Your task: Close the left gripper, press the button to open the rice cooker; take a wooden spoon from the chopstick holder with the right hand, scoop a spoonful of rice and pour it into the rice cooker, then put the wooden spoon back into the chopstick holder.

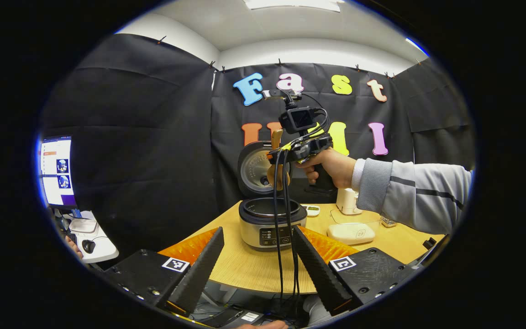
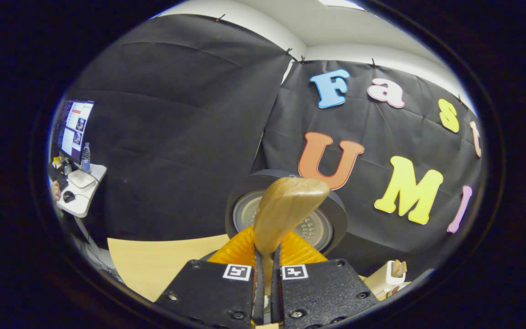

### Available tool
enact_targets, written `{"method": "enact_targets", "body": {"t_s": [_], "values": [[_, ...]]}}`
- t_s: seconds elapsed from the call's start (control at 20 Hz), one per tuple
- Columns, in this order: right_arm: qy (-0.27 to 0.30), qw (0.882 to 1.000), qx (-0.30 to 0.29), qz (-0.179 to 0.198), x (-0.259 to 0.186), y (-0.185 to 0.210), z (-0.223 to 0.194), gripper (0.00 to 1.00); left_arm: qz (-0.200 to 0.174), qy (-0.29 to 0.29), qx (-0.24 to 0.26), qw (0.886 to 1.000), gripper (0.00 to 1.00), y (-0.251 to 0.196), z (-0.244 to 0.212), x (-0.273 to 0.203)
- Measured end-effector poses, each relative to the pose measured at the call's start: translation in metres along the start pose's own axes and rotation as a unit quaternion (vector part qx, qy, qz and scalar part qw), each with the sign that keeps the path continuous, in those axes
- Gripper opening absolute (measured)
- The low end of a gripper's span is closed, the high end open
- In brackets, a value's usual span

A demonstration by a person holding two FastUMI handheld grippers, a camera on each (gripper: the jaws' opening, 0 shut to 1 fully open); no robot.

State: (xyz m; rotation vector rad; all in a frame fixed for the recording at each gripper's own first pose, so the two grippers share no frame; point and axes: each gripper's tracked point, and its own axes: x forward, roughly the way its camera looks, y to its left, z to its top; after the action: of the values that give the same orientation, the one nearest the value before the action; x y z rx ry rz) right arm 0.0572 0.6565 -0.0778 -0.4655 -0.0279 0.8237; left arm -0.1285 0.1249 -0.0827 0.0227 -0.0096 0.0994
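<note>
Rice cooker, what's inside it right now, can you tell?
The rice cooker stands open, lid raised behind it. Only the upper inner wall of the pot shows, dark and bare. Its bottom is hidden by the rim and hanging cables, so whether rice is inside cannot be told.

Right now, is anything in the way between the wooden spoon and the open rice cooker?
Nothing visible blocks it. The right gripper holds the wooden spoon above the rice cooker, whose lid stands up at the back, so the pot's mouth is open. The gripper's own cables hang down in front of the cooker, not over its mouth.
</note>
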Motion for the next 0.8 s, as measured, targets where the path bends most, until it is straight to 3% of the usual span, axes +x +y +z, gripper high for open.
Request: {"method": "enact_targets", "body": {"t_s": [0.3, 0.35, 0.4, 0.8], "values": [[0.003, 0.999, 0.012, -0.032, -0.014, -0.028, 0.008, 0.11, -0.005, -0.011, 0.003, 1.0, 0.96, -0.004, 0.008, -0.006], [0.003, 0.999, 0.016, -0.039, -0.016, -0.037, 0.01, 0.11, -0.003, -0.013, 0.007, 1.0, 1.0, -0.004, 0.009, -0.005], [0.005, 0.999, 0.02, -0.048, -0.02, -0.047, 0.009, 0.11, -0.002, -0.013, 0.01, 1.0, 0.96, -0.004, 0.01, -0.005], [0.019, 0.991, 0.078, -0.106, -0.05, -0.137, -0.016, 0.12, -0.01, -0.024, 0.018, 1.0, 0.96, -0.021, 0.019, -0.006]]}}
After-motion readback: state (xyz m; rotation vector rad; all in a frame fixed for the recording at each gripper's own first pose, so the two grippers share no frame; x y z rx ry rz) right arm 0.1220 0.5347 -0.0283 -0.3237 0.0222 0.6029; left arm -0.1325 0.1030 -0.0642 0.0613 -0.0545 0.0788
